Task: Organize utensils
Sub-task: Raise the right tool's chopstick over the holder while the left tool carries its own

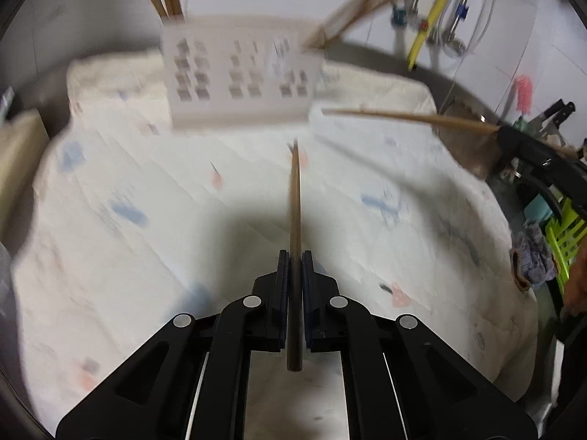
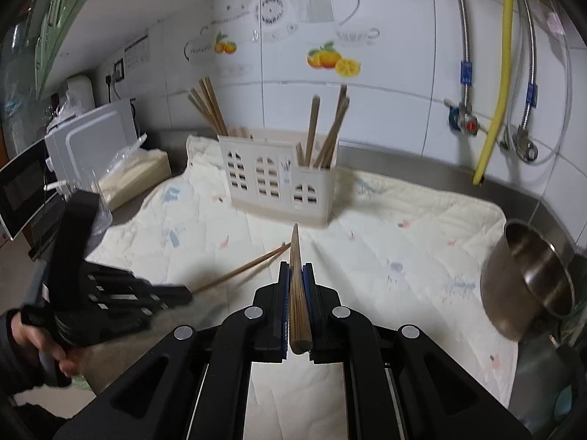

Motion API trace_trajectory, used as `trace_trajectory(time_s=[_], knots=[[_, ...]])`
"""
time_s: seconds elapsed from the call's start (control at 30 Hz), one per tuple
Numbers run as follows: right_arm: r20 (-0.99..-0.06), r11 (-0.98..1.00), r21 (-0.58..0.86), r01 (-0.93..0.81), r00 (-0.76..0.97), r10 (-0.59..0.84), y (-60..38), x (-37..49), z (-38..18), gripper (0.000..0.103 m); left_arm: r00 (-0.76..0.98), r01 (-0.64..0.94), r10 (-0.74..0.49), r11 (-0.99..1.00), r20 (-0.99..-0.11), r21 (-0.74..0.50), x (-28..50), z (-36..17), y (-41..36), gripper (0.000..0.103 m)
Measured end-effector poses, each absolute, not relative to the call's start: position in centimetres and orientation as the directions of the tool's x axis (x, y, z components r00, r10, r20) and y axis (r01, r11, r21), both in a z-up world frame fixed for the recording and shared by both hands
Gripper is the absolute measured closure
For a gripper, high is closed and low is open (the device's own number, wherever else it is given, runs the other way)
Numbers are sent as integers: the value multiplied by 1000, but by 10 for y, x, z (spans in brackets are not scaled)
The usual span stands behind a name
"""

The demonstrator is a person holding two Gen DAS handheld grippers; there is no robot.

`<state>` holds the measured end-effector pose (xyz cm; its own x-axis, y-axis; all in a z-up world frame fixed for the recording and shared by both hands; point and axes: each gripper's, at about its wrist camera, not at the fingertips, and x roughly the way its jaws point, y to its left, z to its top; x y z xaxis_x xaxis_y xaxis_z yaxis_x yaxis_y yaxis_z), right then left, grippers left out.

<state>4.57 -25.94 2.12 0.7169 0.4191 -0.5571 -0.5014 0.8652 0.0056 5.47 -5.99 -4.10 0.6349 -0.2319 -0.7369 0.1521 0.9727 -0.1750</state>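
Each of your tools is closed on a single chopstick. The left tool (image 1: 293, 256) grips its chopstick (image 1: 294, 198) near the thick end, with the tip pointing at the holder (image 1: 240, 77). The right tool (image 2: 296, 267) pinches the other chopstick (image 2: 296, 256) the same way, aimed at the holder's near right corner.

The long free length is your main risk. A chopstick held only at its butt can pivot between the pads if the tip strikes the holder's rim, and it may then slide out or drop onto the cloth (image 2: 403, 256). The holder looks light and stands on soft fabric, so a sideways push could tip it or shift it, spilling the chopsticks (image 2: 209, 110) already standing in its left and right compartments. Your two tools are also converging on the same place. In the right wrist view the left chopstick's tip sits just beside the right one's, so they may cross or knock each other. The left view is blurred, so judging depth from it is unreliable.

A pale patterned cloth covers the tabletop, creased in places. Behind it is a white tiled wall (image 2: 403, 36) with fruit stickers, hoses and a yellow pipe (image 2: 502, 73). A steel pot (image 2: 528, 278) stands at the right, with white appliances at the far left.
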Motion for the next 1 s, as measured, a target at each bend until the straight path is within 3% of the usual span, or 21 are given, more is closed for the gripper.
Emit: trace_trajectory(time_s=[0.23,0.6,1.0], knots=[[-520,855,-6,-519,732,441,-244,55,48,96,747,185,-241,971,-620,-154,59,17,-23,98],[-483,829,-24,-559,733,479,-214,80,92,96,785,224,-263,965,-560,-139,89,66,-12,98],[-378,843,-2,-538,781,498,-196,144,162,96,897,229,-228,972,-379,-45,137,179,-12,98]])
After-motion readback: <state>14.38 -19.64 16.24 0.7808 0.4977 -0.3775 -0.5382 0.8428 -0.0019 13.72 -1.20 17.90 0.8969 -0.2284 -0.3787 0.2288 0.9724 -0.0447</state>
